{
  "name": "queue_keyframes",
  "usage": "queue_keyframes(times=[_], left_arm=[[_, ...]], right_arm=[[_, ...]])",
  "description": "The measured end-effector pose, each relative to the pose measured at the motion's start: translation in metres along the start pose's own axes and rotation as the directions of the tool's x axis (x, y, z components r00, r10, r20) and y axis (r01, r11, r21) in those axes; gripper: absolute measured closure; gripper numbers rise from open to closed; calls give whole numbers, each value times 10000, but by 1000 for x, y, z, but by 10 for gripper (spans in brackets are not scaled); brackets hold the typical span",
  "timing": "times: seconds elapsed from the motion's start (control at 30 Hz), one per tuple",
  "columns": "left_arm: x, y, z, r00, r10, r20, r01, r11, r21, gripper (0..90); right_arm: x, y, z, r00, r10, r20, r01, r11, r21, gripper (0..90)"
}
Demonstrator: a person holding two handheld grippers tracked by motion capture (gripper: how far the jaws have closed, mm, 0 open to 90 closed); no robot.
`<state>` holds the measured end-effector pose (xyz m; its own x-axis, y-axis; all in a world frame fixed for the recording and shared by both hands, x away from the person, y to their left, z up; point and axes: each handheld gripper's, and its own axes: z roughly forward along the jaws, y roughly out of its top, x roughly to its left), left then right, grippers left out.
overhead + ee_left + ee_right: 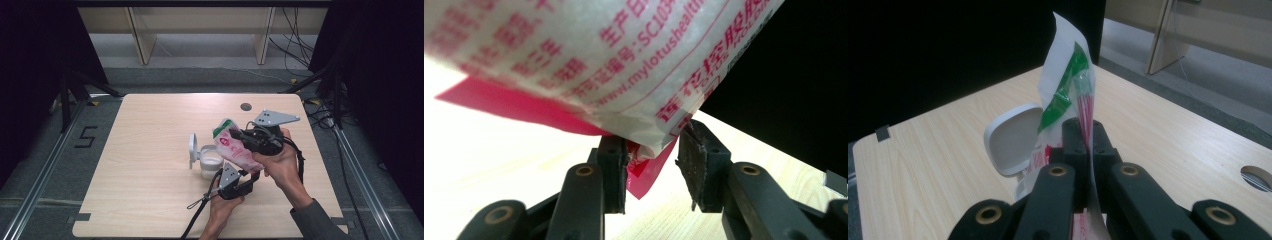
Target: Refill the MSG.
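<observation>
High view: bag (235,147) tilted over container (210,161), long axis down to left gripper (239,181). Left gripper view: jaws part-open, bag corner (649,150) between, right pad clear. Right gripper view: right gripper (1087,145) clamped on bag's edge.

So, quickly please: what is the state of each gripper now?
Left gripper: open, jaws apart around the bag's bottom corner, not pressing it.
Right gripper: closed on the bag near its top.
</observation>
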<state>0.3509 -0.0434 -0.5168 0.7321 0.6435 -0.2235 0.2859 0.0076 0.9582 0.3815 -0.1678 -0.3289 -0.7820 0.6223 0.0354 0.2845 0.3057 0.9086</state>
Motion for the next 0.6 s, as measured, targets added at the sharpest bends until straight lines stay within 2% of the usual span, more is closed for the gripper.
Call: queue_keyframes(times=[0.03,0.07,0.1,0.13,0.17,0.23,0.3,0.37,0.4,0.47,0.5,0.53,0.57,0.6], left_arm=[[0,0,0,10000,45,-35,-45,10000,-10,615],[0,0,-1,9999,114,-93,-114,9999,-9,614],[0,0,-1,10000,93,-35,-93,9999,52,606],[1,0,-1,10000,11,24,-12,10000,64,597],[1,1,-2,10000,-54,39,54,10000,69,578],[2,0,-1,9999,-100,67,100,9999,111,553],[3,0,-1,9998,-193,-113,196,9992,336,543],[4,-1,0,9994,-331,-37,332,9988,366,499],[3,-1,-1,9994,-286,-184,295,9982,516,487],[3,-1,-2,9994,-277,-230,289,9981,538,475],[4,-2,-1,9991,-375,-205,384,9982,468,463],[4,-2,0,9989,-456,-84,459,9981,402,451],[3,-2,-1,9988,-447,-196,457,9976,521,444],[3,-2,-1,9992,-377,-165,385,9979,523,439]], right_arm=[[1,-1,-3,9995,316,73,-317,9995,17,900],[-1,-2,-5,9998,197,45,-196,9997,-151,900],[-2,-2,-6,9996,293,39,-292,9994,-205,900],[-2,-3,-9,9992,381,81,-379,9991,-179,900],[-4,-4,-11,9995,273,146,-269,9993,-277,900],[-6,-7,-13,9990,449,71,-446,9982,-409,900],[-7,-10,-15,9983,555,200,-546,9975,-459,900],[-9,-15,-15,9972,718,214,-705,9958,-586,900],[-12,-17,-16,9982,599,70,-593,9962,-639,900],[-13,-21,-18,9953,954,180,-939,9930,-722,900],[-15,-22,-18,9960,895,87,-884,9925,-849,900],[-15,-24,-21,9940,1086,100,-1075,9909,-809,900],[-15,-25,-21,9951,977,146,-960,9912,-909,900],[-14,-27,-22,9943,1067,78,-1055,9902,-917,900]])
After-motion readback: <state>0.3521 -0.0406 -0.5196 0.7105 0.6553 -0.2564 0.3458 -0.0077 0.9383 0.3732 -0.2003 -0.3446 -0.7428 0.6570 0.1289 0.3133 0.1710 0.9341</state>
